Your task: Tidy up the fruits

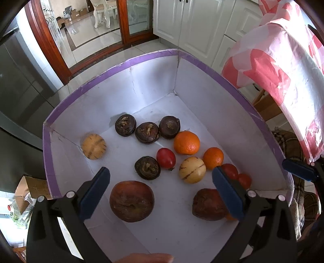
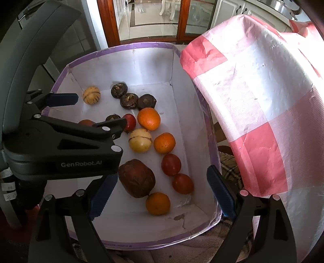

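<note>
White box walls (image 1: 154,85) hold mixed fruit. We hang both hand-held grippers, left (image 1: 161,194) and right (image 2: 162,194), wide open and empty, above; sorting looks unsettled, oranges (image 1: 186,142) toward 3 o'clock.

- A glossy tiled floor (image 1: 95,30) was lit by daylight.
- A reddish wooden glazed door frame (image 1: 121,20) was seen beyond it, with white chairs (image 1: 103,14) and cardboard boxes (image 1: 75,13) in the further room.
- White panelled cabinets (image 1: 192,22) were set along the right.
- A pink-and-white checked tablecloth (image 2: 253,97) was draped nearby.
</note>
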`<state>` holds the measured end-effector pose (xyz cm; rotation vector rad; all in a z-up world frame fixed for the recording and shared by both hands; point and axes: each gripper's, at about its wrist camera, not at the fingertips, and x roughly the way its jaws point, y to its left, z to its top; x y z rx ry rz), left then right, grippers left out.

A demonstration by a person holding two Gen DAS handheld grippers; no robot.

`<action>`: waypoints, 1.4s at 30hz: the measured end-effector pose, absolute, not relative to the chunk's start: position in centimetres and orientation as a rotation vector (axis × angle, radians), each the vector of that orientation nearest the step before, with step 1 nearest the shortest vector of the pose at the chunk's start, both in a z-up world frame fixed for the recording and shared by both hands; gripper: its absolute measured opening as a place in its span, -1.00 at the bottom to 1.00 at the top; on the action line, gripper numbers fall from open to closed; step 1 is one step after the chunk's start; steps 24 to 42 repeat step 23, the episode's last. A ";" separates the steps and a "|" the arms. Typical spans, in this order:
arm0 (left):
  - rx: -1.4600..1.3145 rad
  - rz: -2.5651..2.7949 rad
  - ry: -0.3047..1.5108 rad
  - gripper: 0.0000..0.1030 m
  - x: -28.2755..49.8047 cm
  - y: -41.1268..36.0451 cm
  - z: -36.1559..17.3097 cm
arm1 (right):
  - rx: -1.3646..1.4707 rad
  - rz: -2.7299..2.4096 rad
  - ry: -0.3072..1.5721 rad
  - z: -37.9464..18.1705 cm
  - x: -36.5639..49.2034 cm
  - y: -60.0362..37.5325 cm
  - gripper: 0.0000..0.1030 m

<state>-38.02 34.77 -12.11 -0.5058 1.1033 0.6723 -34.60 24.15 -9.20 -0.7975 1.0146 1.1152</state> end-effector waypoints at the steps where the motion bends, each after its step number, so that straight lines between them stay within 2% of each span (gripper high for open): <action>1: -0.506 0.672 1.104 0.96 -38.0 34.8 -12.1 | -0.798 1.115 1.014 -9.2 -34.6 24.2 0.69; 42: -0.502 0.687 1.097 0.96 -38.4 35.4 -11.7 | -0.794 1.122 1.013 -9.6 -35.0 24.2 0.69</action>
